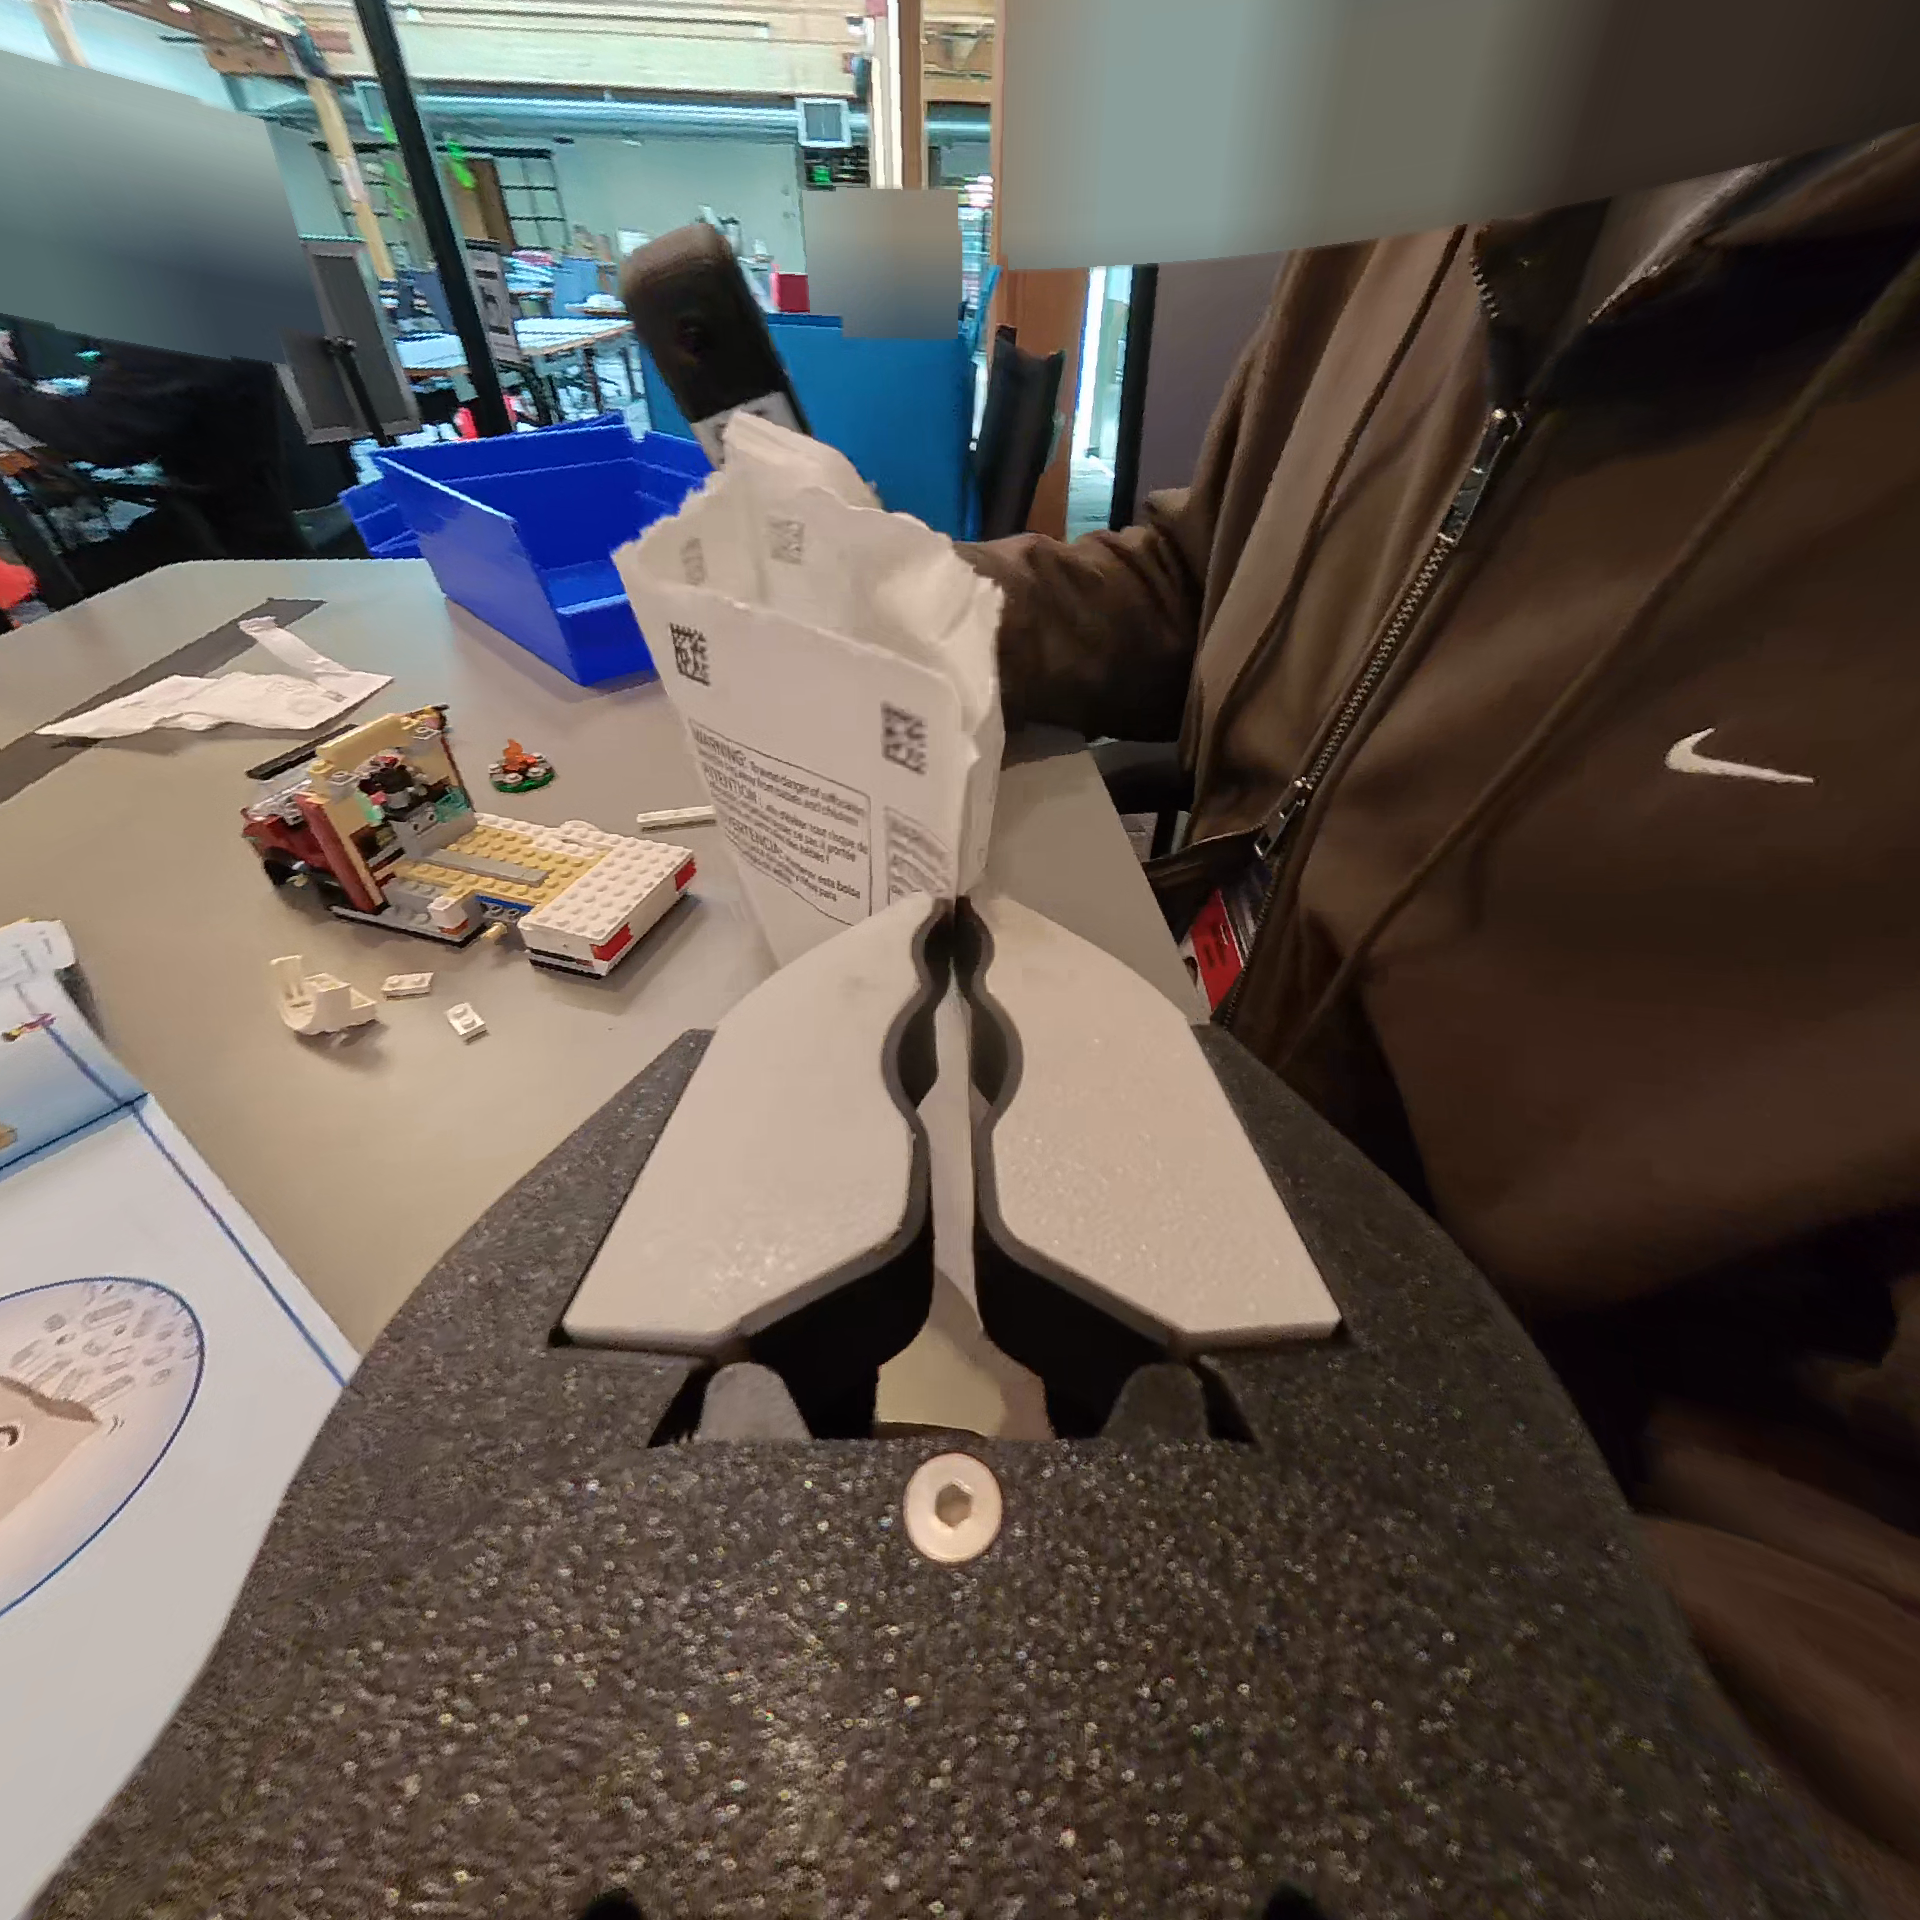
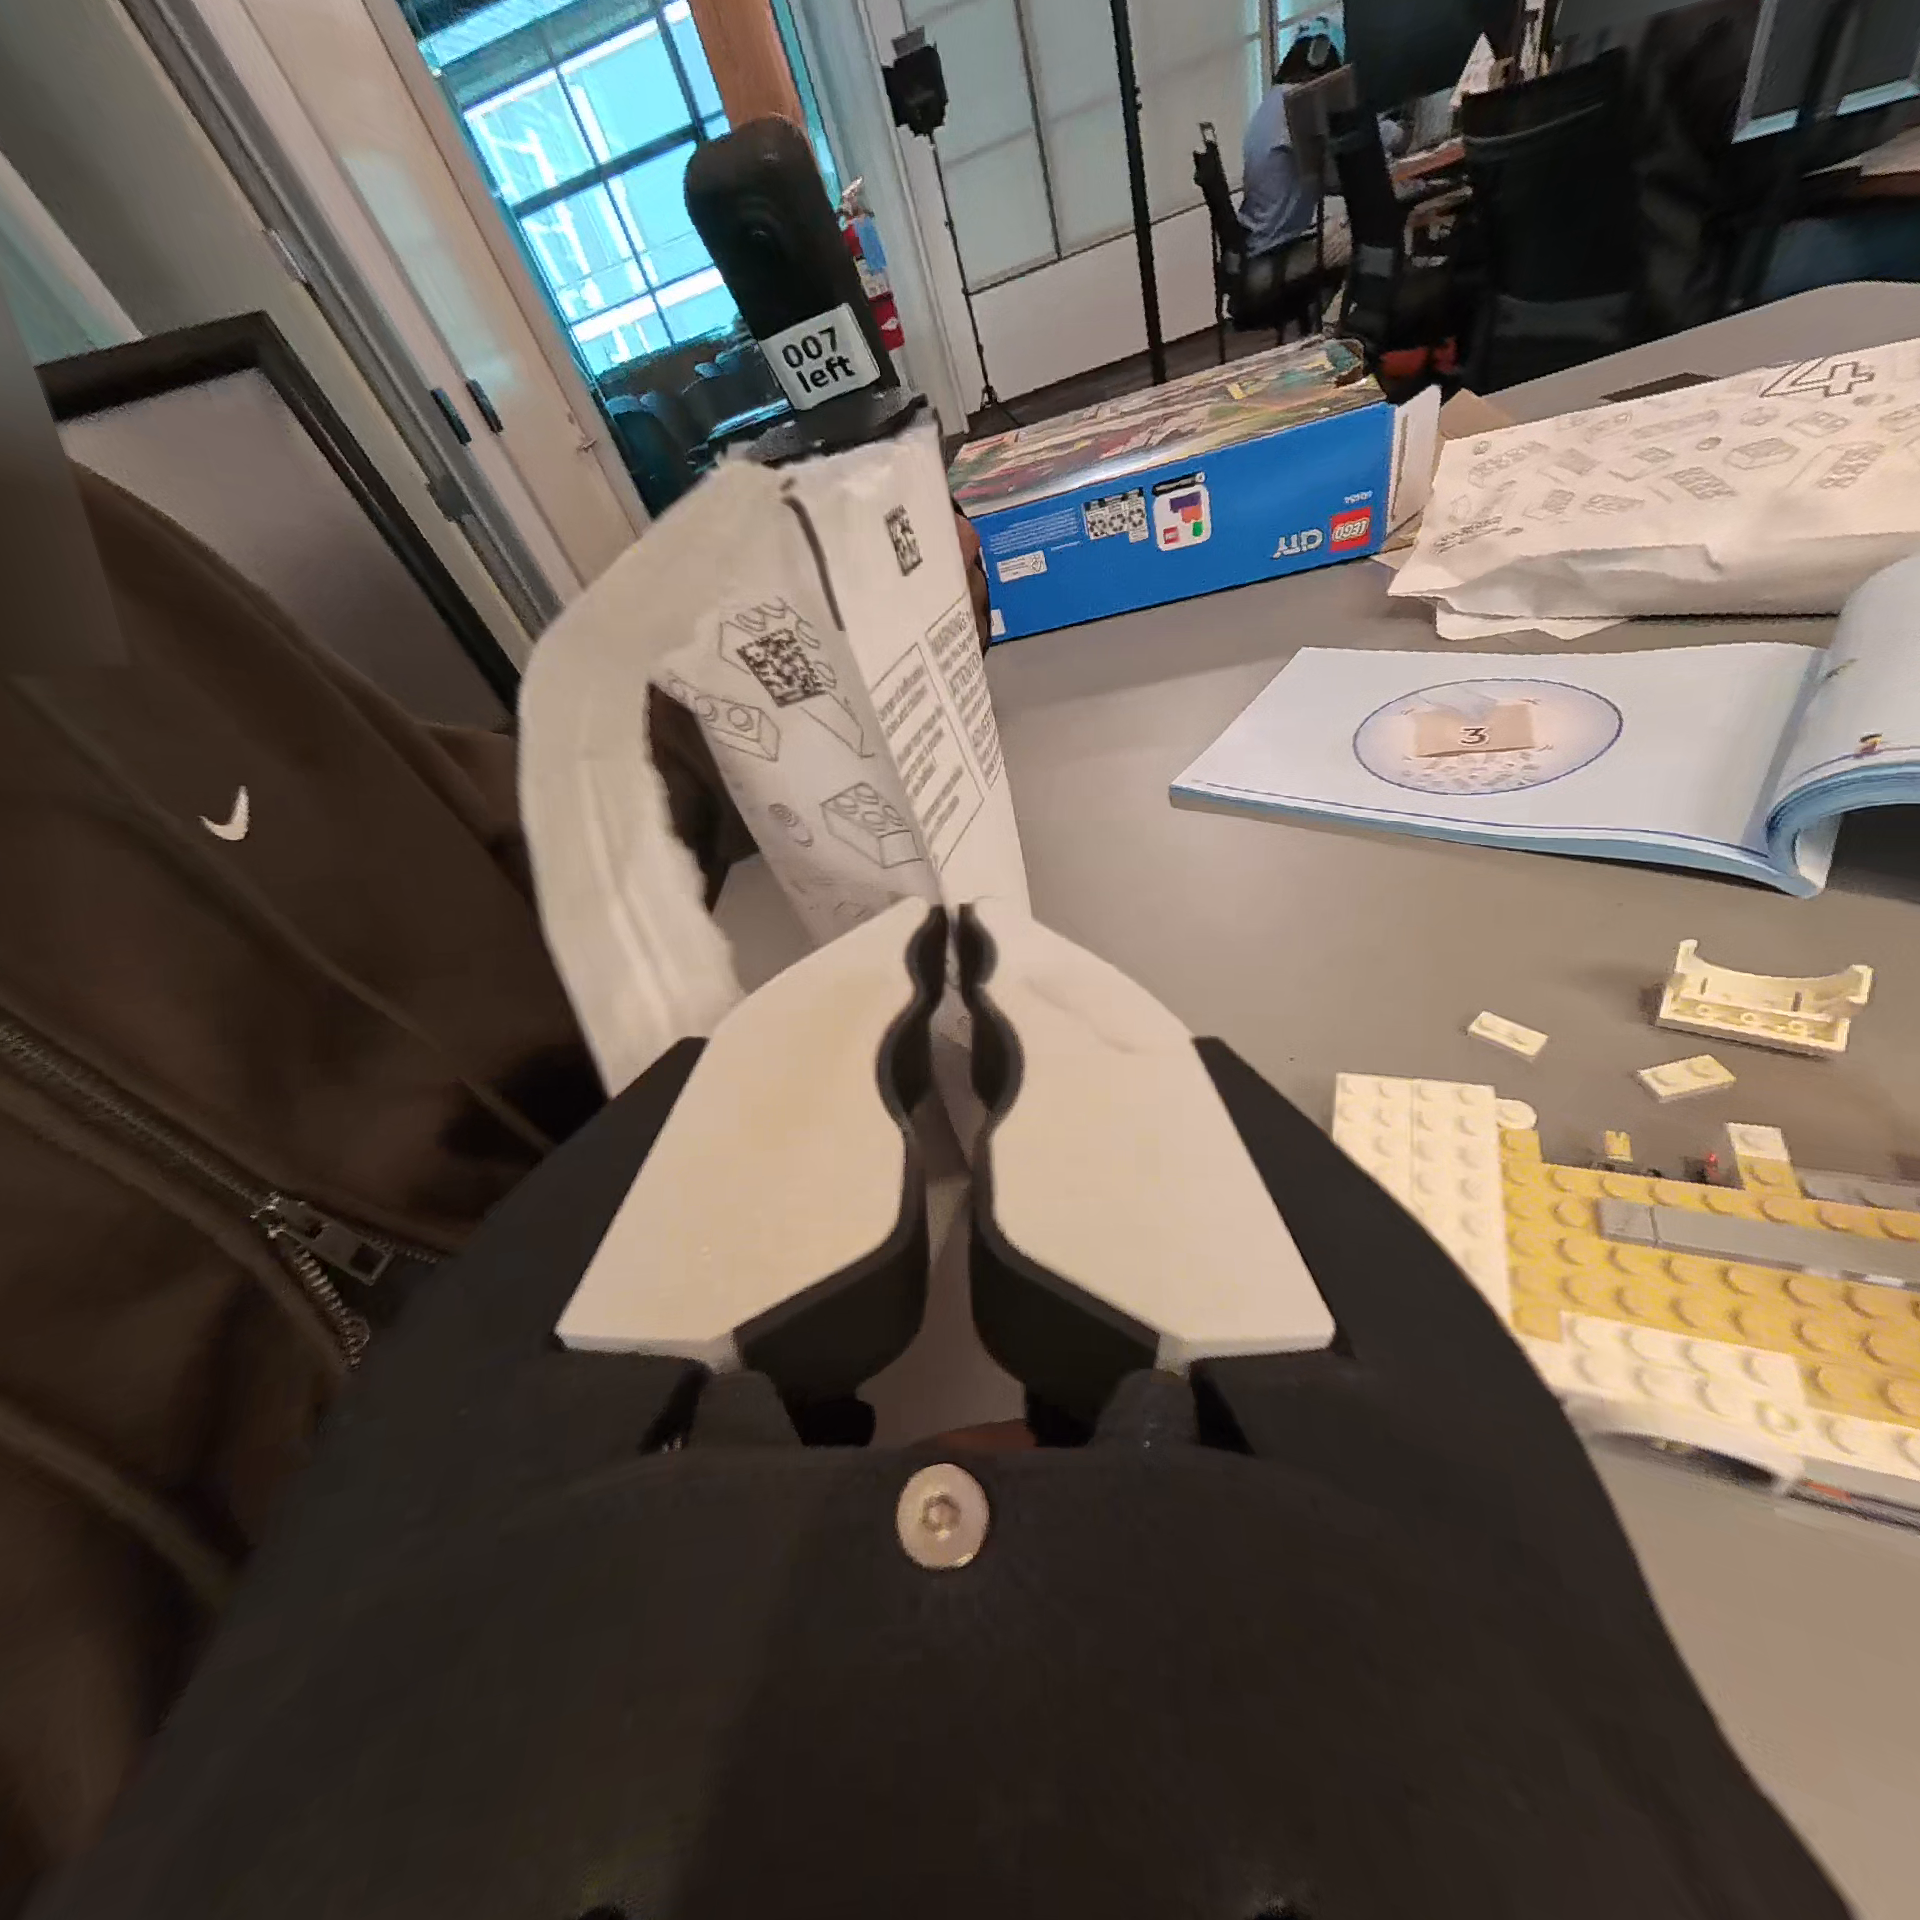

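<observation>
Currently, a white paper bag (image 1: pixel 831 727) is held up between both grippers near the table's (image 1: pixel 312 1143) edge.
Left gripper (image 1: pixel 953 914) and right gripper (image 2: pixel 953 916) are each clamped on it; its torn top is judged ready for pulling apart.

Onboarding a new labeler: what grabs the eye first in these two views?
A torn-open white paper bag, held upright above the grey table with the left gripper and right gripper both pinched shut on it. Next, the half-built brick model left of the bag, then the blue bin behind it.
</observation>
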Action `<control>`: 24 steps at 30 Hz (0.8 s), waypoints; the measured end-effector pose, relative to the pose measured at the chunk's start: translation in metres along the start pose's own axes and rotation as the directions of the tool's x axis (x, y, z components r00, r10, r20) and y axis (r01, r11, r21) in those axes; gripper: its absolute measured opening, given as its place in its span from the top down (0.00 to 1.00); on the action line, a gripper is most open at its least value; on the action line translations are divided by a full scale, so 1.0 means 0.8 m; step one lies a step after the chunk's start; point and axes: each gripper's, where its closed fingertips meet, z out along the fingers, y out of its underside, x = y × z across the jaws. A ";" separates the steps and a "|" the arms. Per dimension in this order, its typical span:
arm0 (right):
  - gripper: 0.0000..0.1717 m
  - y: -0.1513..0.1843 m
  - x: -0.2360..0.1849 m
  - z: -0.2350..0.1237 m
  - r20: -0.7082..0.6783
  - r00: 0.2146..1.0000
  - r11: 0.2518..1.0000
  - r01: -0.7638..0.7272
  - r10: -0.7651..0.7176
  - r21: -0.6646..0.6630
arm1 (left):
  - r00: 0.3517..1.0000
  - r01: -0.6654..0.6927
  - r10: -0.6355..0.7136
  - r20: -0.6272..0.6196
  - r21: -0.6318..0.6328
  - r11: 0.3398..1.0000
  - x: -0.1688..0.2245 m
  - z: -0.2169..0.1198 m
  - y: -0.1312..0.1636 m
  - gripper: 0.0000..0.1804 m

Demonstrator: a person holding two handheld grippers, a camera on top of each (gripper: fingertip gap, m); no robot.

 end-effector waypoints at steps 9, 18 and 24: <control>1.00 0.018 -0.023 -0.028 -0.079 0.997 0.998 0.005 0.000 0.059 | 0.976 0.094 -0.062 0.208 -0.149 0.984 -0.024 0.022 0.041 0.67; 1.00 0.018 -0.024 -0.049 -0.070 0.997 0.998 -0.006 0.010 0.066 | 0.983 0.070 -0.059 0.175 -0.055 0.996 -0.028 0.064 0.020 1.00; 1.00 0.029 -0.029 -0.077 -0.002 0.956 0.951 -0.291 0.293 0.105 | 0.957 0.258 -0.260 0.131 0.037 0.966 -0.007 0.090 0.020 1.00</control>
